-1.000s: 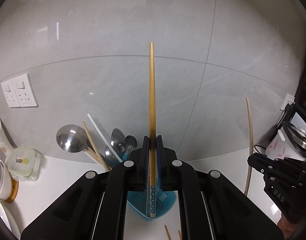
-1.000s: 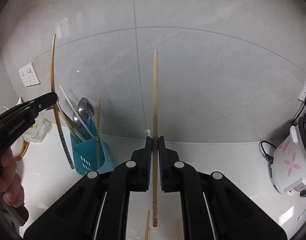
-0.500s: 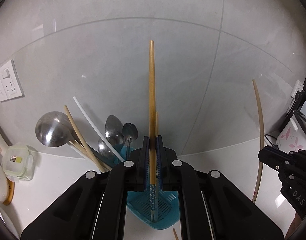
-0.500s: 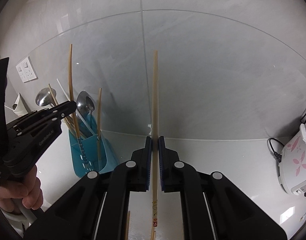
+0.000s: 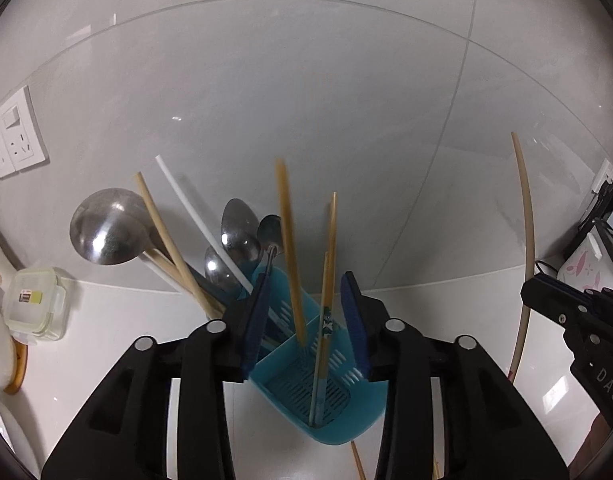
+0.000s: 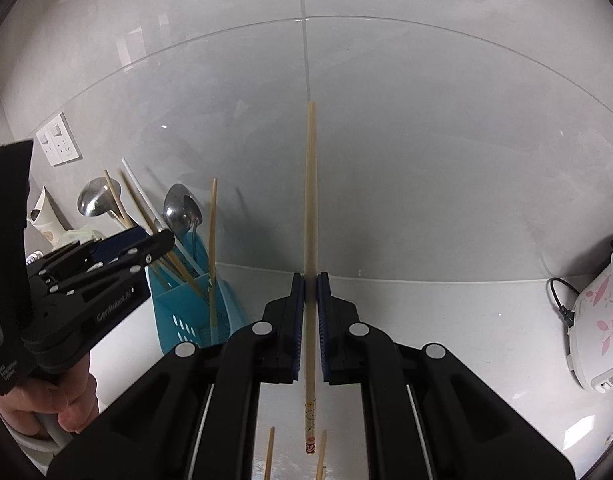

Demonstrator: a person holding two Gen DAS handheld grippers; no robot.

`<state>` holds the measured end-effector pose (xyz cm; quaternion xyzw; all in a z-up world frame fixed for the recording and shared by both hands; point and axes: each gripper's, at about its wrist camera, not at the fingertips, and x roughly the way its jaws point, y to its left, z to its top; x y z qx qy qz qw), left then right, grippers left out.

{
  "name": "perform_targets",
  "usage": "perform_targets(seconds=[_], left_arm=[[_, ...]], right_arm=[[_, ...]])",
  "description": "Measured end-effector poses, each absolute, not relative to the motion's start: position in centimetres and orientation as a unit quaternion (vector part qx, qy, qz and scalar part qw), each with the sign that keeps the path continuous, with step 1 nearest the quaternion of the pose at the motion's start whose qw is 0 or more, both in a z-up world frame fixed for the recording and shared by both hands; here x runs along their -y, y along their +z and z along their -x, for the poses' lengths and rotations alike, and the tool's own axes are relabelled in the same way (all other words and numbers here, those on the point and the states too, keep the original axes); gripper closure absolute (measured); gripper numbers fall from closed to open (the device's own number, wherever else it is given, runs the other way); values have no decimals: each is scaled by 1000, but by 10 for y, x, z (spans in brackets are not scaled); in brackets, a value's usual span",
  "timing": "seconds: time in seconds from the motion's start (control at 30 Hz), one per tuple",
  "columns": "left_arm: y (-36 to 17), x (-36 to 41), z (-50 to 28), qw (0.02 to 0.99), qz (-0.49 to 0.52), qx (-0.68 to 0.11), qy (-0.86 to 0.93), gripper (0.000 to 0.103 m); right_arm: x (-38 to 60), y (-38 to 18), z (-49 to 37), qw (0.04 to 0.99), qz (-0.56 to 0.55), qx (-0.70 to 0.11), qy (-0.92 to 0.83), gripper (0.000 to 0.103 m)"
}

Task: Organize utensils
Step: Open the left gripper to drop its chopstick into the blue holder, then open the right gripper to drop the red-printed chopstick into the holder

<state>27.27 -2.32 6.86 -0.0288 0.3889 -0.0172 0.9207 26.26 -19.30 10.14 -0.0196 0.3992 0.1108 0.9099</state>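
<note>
Left wrist view: your left tongs (image 5: 306, 320) have just been opening, jaws apart above the blue utensil holder (image 5: 326, 392); the blurred chopstick (image 5: 290, 252) between them touches neither pad, lower end inside the holder's near compartment. Your right tongs (image 6: 311, 320), right of the holder, clamp a second chopstick (image 6: 311, 208) upright over the white table (image 6: 446, 320).

right tool (image 6: 310, 280) clamps an upright chopstick (image 6: 310, 200) over the counter (image 6: 446, 320).
</note>
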Motion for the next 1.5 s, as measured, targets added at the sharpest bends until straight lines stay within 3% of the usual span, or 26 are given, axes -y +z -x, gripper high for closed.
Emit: perform_targets(seconds=[0.13,0.63,0.9,1.5], left_arm=[[74,20,-264,921,29,-388,-5,40],[91,-14,-231,918,52,-392,17,15],[106,-35,-217,921,60,-383,33,8],[93,-68,-203,914,81,-393,65,7]], right_arm=[[191,105,-267,910,4,-398,121,97],[159,124,-282,907,-41,-376,183,97],[131,126,-290,912,-47,-350,207,97],[100,80,-300,909,-12,-361,208,96]])
